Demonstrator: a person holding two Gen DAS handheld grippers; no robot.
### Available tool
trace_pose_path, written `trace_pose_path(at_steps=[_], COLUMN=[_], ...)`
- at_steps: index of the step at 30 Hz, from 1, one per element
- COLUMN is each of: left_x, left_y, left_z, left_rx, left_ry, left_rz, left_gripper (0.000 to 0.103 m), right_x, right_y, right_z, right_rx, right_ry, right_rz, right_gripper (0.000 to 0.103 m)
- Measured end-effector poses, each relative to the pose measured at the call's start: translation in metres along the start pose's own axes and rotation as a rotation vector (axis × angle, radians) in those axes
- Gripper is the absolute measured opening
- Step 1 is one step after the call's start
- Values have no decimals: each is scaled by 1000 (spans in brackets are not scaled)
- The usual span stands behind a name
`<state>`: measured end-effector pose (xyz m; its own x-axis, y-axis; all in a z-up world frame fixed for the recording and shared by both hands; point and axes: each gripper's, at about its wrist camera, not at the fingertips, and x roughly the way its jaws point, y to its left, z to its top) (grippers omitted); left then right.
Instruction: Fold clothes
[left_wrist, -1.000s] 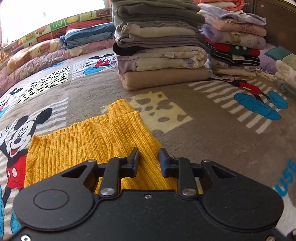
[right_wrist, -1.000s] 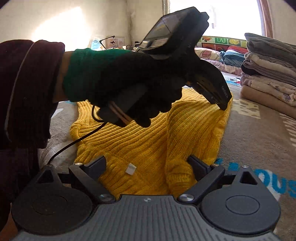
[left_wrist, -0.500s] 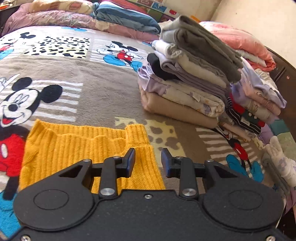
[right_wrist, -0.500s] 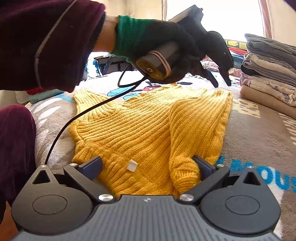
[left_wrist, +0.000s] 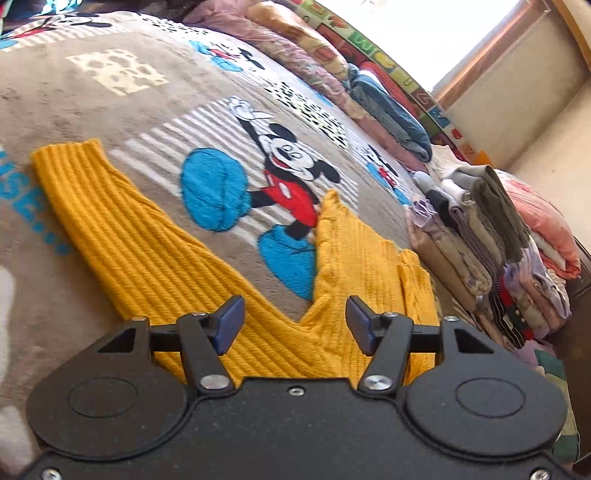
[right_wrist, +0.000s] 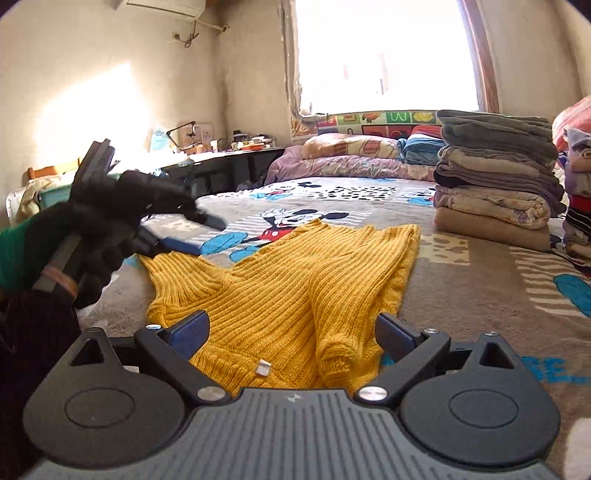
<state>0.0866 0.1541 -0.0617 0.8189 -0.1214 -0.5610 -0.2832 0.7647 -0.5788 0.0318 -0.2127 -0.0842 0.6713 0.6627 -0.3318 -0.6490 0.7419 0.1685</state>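
Mustard-yellow ribbed sweater (right_wrist: 295, 295) on a taupe blanket (left_wrist: 92, 110) printed with red, black and blue cartoon mice, grey, beige and lilac stack (right_wrist: 495, 173) behind, black-and-green glove (right_wrist: 92, 229), blue pads (left_wrist: 231, 321) on black.

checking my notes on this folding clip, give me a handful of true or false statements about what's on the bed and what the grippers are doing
1. The yellow sweater lies on the cartoon-print blanket. True.
2. The right gripper is clamped shut on the sweater. False: its jaws stand wide open, and the knit lies between them ungripped.
3. A stack of folded clothes sits on the bed, apart from the sweater. True.
4. The left gripper holds a sleeve pinched in its jaws. False: its jaws have just been opening and nothing is pinched between them.
5. One sleeve lies stretched out flat on the blanket. True.
6. The sweater sits on top of the stack. False: it lies on the blanket beside it.
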Motion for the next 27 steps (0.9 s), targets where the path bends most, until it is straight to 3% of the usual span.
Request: trace_pose_path(at_steps=[5, 10, 13, 16, 21, 27], left_x=[-34, -46, -50, -54, -51, -39], left_y=[22, 68, 88, 107, 131, 139], left_z=[14, 17, 15, 13, 11, 20], left_rx=[-94, -277, -333, -388, -451, -439], left_ry=[-109, -130, -130, -129, -139, -172], left_rz=[-7, 64, 75, 85, 44, -5], left_gripper=[64, 64, 64, 64, 64, 64], right_x=[-17, -37, -41, -37, -24, -8], right_y=[-35, -83, -102, -110, -104, -96], right_z=[4, -14, -28, -35, -34, -32], right_rx=[280, 658, 821, 873, 846, 811], right_ry=[-63, -158, -192, -192, -146, -91], right_rz=[-21, 6, 2, -12, -3, 9], right_gripper=[96, 96, 96, 96, 96, 96])
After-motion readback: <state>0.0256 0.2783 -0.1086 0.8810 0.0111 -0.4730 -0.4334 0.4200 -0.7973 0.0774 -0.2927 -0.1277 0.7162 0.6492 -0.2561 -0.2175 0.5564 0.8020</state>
